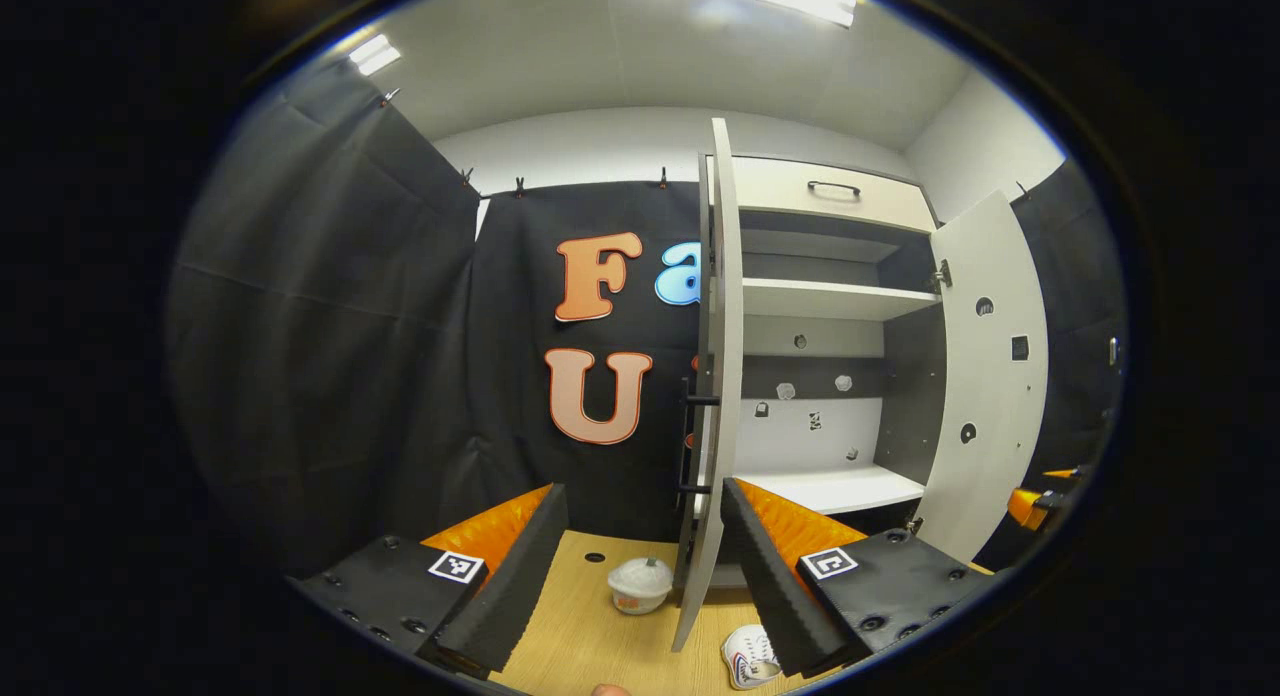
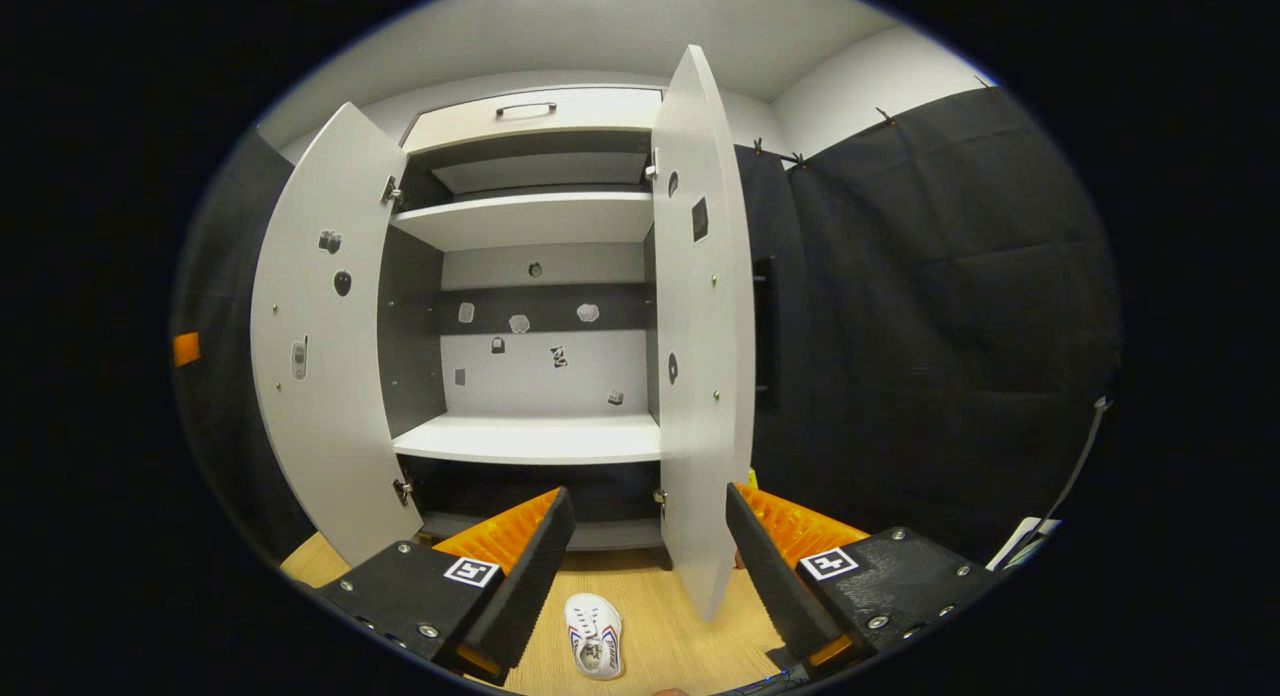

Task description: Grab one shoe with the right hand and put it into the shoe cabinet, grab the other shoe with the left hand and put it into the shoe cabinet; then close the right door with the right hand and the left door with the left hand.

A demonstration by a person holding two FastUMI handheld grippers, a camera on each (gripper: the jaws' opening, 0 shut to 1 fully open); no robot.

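The white shoe cabinet [image 1: 830, 296] stands with both doors swung out. In the left gripper view its left door [image 1: 718, 376] is edge-on right ahead, and the right door [image 1: 985, 376] stands beyond. A white shoe [image 1: 640, 584] sits end-on on the wooden floor between my open left gripper [image 1: 640, 566] fingers' lines. A second white shoe [image 1: 752, 656] with red and blue stripes lies by the right finger. In the right gripper view a striped white shoe [image 2: 594, 634] lies on the floor below my open right gripper [image 2: 645, 566], in front of the cabinet [image 2: 530, 438].
The right door [image 2: 700, 326] juts out close ahead of the right gripper, and the left door [image 2: 320, 346] stands open wide. Black cloth walls enclose both sides. The lower shelf [image 1: 830, 486] and upper shelf [image 2: 530, 216] are bare. An orange part of the other gripper [image 1: 1040, 501] shows at far right.
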